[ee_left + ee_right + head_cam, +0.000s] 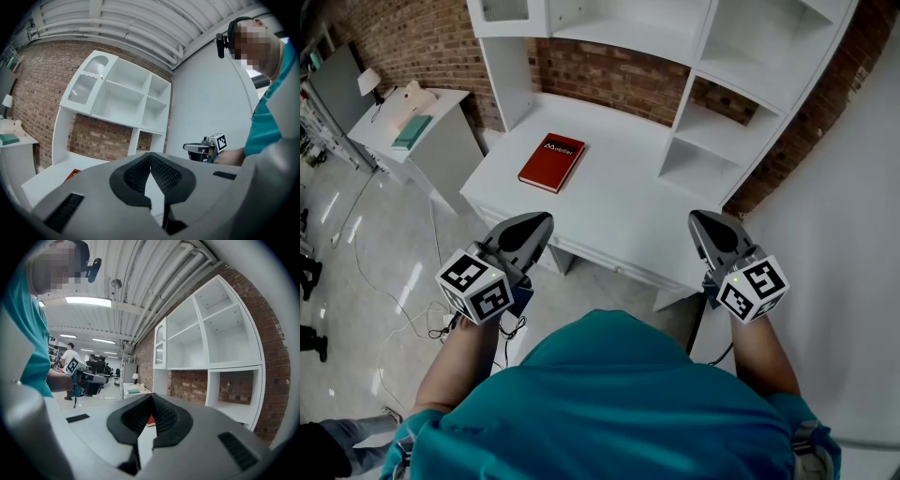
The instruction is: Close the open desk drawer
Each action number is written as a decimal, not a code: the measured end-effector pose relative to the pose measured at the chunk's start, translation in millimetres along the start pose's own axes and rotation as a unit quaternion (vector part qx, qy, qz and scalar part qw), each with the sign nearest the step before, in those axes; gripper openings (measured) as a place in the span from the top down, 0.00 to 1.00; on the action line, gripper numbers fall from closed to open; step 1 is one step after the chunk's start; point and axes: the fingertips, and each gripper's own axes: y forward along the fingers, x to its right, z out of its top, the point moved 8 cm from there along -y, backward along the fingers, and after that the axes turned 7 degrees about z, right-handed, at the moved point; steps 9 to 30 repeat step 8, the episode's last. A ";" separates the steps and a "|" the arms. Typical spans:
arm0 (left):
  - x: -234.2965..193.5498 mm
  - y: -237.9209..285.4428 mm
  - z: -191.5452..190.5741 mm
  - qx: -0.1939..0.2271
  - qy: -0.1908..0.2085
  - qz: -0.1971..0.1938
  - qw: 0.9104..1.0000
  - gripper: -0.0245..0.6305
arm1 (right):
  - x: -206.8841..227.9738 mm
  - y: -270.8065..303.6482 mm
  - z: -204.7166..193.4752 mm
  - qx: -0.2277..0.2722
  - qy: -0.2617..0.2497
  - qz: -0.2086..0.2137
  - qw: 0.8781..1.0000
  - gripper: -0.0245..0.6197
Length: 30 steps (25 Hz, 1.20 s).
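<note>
Hovering at centre frame: two grippers, left gripper and right gripper, jaws of both pressed together, empty. One drawer under near edge of one white desk. One red book on desktop, upper left.

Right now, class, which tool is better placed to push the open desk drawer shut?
Probably the left tool: its closed tip sits right at the drawer front, while the right tool hangs off the right corner of the desk.
</note>
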 end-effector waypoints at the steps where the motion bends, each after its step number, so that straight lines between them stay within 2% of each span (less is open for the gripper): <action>1: 0.3 0.0 0.2 0.000 0.000 0.000 1.000 0.94 | 0.0 -0.1 0.1 0.000 0.000 0.000 1.000 0.93; 30: 0.9 -3.3 -0.3 0.000 -0.001 0.000 1.000 0.94 | -2.7 -0.3 -0.3 0.000 -0.002 0.002 1.000 0.93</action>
